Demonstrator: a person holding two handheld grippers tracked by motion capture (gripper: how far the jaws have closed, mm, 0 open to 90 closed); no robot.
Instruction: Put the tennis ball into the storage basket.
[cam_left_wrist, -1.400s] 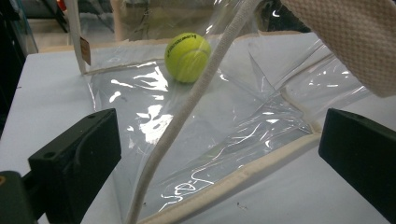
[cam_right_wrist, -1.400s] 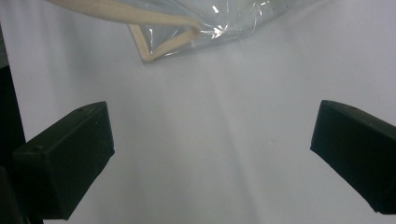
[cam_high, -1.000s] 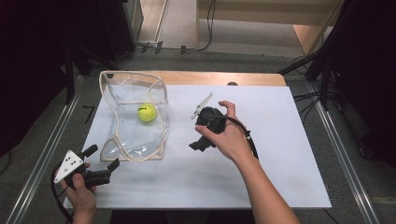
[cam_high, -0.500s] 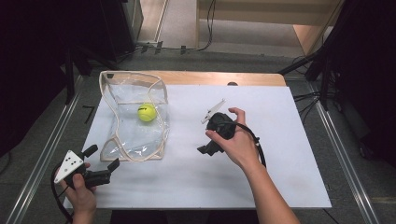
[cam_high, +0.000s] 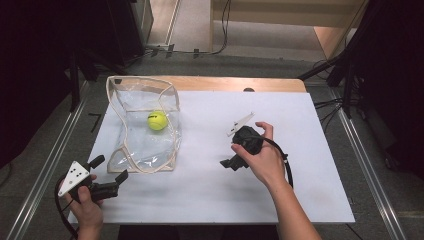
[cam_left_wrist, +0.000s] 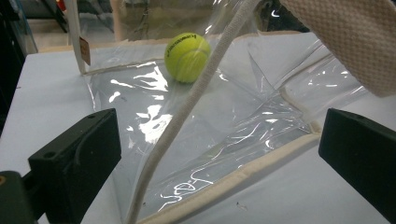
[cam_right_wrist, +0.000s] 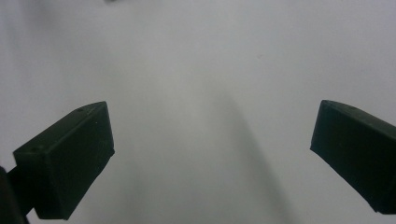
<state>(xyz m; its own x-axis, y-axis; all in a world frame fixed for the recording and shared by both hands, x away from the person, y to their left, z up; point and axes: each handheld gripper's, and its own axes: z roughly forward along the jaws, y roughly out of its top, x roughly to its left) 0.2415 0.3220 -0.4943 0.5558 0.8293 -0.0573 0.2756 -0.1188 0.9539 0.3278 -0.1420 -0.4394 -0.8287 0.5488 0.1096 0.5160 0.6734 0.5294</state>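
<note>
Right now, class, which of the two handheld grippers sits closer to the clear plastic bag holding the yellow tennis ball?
The left gripper: its open fingers face the clear plastic bag's cream-trimmed corner, while the right gripper is over bare white table.

My table (cam_high: 210, 195) has a white top with a strip of brown wood at the far edge. Grey metal rails (cam_high: 42, 172) run along both sides. Past it, black cables (cam_high: 200, 50) lie on the floor, and the corners are dark.
</note>
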